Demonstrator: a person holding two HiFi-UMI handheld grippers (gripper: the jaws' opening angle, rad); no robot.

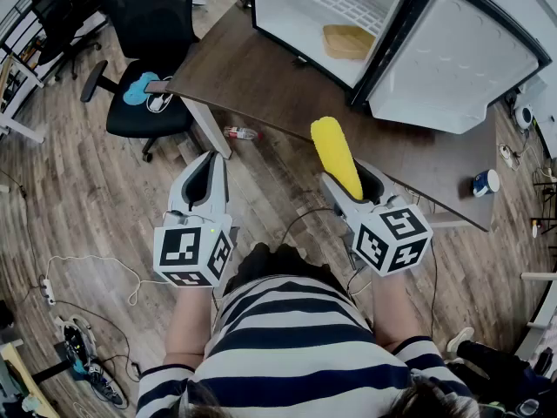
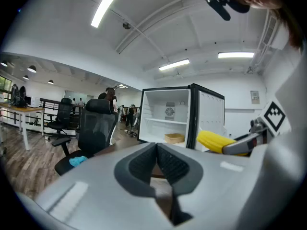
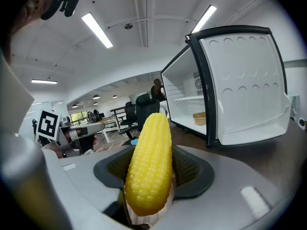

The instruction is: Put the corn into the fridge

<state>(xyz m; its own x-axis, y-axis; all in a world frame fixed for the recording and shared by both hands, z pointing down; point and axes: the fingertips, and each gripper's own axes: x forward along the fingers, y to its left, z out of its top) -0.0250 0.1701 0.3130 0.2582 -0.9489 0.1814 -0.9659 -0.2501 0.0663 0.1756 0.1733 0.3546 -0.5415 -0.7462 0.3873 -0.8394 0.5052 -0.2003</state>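
Note:
A yellow corn cob point(image 1: 337, 156) sticks out forward from my right gripper point(image 1: 348, 177), whose jaws are shut on its lower end; in the right gripper view the corn point(image 3: 149, 162) stands up between the dark pads. The small white fridge point(image 1: 306, 5) rests on the brown table point(image 1: 261, 81) ahead, its door point(image 1: 452, 59) swung wide to the right. My left gripper point(image 1: 207, 177) is held beside the right one, jaws together with nothing between them. The left gripper view shows the fridge point(image 2: 168, 119) and the corn point(image 2: 216, 141) off to the right.
A tan tray point(image 1: 348, 42) lies on the fridge's lower shelf. A black office chair point(image 1: 144, 94) with a blue item on its seat stands left of the table. A plastic bottle point(image 1: 241, 133) lies on the wooden floor. Cables and a power strip point(image 1: 48, 293) trail at left.

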